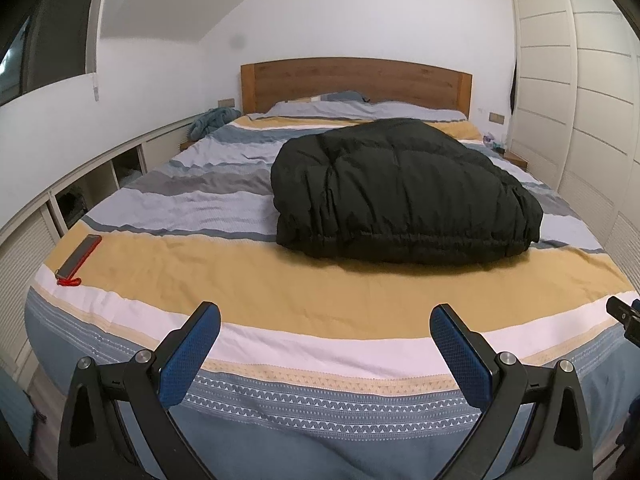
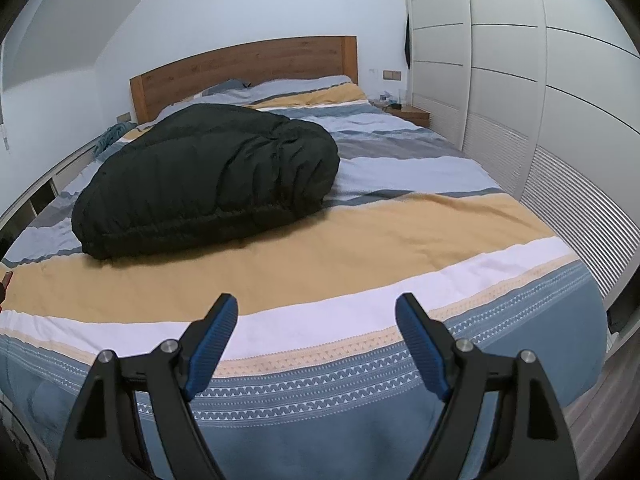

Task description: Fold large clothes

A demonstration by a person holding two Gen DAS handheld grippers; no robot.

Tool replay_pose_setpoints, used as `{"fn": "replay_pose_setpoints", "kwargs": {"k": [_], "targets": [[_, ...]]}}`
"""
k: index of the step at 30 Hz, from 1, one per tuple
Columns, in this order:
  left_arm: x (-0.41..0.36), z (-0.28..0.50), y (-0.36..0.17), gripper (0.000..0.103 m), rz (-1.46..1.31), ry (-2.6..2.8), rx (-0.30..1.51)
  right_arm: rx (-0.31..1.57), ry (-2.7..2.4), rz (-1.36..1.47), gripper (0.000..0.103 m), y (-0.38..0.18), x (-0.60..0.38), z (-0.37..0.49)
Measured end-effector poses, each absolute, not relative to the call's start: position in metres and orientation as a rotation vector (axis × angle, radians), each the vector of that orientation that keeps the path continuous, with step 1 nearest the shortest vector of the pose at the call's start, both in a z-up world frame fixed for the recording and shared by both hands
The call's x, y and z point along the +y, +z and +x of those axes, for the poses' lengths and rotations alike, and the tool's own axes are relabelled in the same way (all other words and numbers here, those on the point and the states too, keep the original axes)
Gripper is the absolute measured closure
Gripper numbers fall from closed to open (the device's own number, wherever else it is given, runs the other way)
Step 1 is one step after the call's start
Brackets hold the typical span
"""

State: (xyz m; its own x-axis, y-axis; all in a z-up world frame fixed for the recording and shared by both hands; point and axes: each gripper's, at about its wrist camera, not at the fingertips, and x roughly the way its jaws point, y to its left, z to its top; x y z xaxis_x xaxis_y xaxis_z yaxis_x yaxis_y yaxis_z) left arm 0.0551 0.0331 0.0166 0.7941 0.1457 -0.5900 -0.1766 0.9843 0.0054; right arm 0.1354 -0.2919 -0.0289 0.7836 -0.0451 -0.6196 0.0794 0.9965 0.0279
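Jacket position: black puffer jacket is lying bundled on the bed, well beyond both tools and touching neither.
Left tool: left tool is hovering over the foot edge of the bed, its blue-padded fingers standing wide apart and gripping nothing; the jacket is sitting ahead of it and slightly to its right.
Right tool: right tool is hovering over the same foot edge, spread wide and empty; the jacket is lying ahead and to its left.
Jacket surface: quilted, puffy, faintly glossy, with a gathered elastic hem facing the foot of the bed.
Bed cover: wrinkled fabric in wavy grey, blue, white and mustard bands.
Headboard: wooden headboard is standing behind the jacket.
Phone: red-cased phone is lying on the bed, well left of the jacket.
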Motion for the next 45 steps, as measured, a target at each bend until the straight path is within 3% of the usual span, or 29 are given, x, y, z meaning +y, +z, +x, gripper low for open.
{"fn": "replay_pose_setpoints", "kwargs": {"k": [45], "targets": [[0.037,0.066,-0.011,0.001,-0.039,0.154,0.695,0.708,-0.058,0.037,0.022,-0.049,-0.286,0.141]]}}
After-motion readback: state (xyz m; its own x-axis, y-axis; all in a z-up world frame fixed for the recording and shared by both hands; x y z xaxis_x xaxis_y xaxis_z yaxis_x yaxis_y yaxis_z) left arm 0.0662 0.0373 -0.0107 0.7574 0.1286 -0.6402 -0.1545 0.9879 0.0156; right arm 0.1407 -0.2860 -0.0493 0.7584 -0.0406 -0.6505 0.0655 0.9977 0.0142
